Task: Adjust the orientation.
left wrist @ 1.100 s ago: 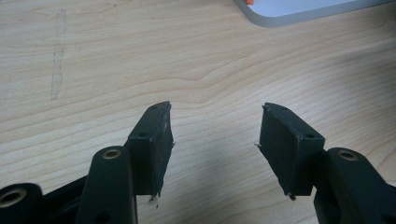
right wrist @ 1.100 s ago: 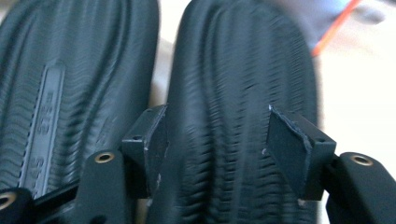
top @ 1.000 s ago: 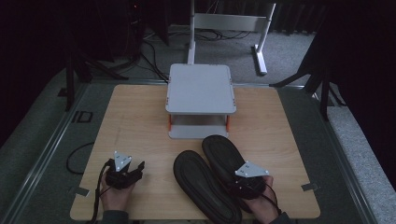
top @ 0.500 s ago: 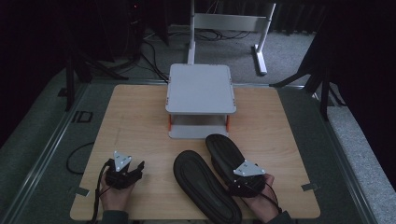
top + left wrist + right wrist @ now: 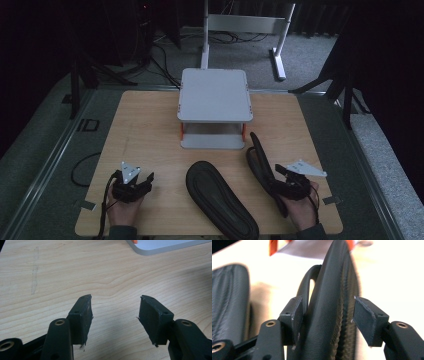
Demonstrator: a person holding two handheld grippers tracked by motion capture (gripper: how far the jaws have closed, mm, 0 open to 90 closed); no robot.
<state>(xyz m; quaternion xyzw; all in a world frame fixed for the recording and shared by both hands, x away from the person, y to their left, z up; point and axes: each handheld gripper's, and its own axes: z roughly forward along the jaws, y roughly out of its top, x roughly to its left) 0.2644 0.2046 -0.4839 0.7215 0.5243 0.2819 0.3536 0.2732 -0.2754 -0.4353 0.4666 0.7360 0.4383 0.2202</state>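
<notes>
From above, we see the right tongs (image 5: 288,181) have tipped one sandal (image 5: 264,167) from flat onto its edge; the other sandal (image 5: 220,199) lies flat beside them.

Our left tongs (image 5: 115,315) gape empty over the table (image 5: 75,272).

Our right tongs (image 5: 327,315) straddle the edge-up sandal (image 5: 332,315), one pad touching, grip unclear: probably lifting it toward the stand (image 5: 215,107).

A grey two-tier stand (image 5: 215,95) sits at centre frame on the wooden table (image 5: 145,130). Cables (image 5: 165,50) lie on the floor, upper left.
</notes>
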